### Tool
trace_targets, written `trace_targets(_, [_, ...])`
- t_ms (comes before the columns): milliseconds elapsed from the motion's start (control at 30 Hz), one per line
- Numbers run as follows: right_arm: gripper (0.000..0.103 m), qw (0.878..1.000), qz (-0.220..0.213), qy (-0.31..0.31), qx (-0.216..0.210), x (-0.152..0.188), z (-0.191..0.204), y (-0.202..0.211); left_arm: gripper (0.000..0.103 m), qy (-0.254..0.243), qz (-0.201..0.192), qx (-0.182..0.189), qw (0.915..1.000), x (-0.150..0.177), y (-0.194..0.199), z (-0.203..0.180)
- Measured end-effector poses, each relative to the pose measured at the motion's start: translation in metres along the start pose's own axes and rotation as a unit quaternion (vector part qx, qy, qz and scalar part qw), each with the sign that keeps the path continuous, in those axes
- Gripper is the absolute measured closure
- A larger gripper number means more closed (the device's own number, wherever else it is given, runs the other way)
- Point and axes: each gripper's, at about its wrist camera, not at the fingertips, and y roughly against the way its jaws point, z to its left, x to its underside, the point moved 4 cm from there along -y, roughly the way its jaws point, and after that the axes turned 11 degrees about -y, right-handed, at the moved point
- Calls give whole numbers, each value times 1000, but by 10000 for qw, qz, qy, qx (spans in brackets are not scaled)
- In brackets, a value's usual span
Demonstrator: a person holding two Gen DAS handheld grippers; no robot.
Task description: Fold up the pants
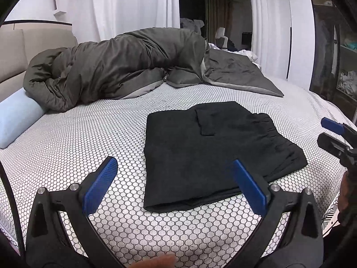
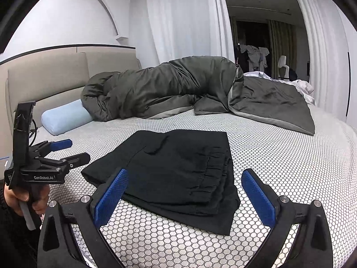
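Black pants [image 1: 212, 151] lie folded into a flat rectangle on the honeycomb-patterned bed sheet [image 1: 89, 138]; the elastic waistband is on the right side. They also show in the right wrist view [image 2: 178, 169]. My left gripper [image 1: 174, 178] is open and empty, hovering just in front of the pants' near left edge. My right gripper [image 2: 185, 189] is open and empty, above the pants' near edge by the waistband. The right gripper shows at the right edge of the left wrist view [image 1: 334, 134]. The left gripper shows at the left of the right wrist view [image 2: 60, 154].
A rumpled dark grey duvet [image 1: 125, 67] lies across the far side of the bed. A light blue bolster pillow [image 1: 17, 116] lies at the far left by the beige headboard [image 1: 26, 51]. White curtains [image 1: 133, 4] hang behind. Shelves [image 1: 343, 71] stand at the right.
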Motion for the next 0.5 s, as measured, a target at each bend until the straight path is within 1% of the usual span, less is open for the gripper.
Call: trace_targets(500, [0, 10000, 68, 11, 39, 1, 3, -6, 1, -21, -36, 2, 10000, 2, 6, 5])
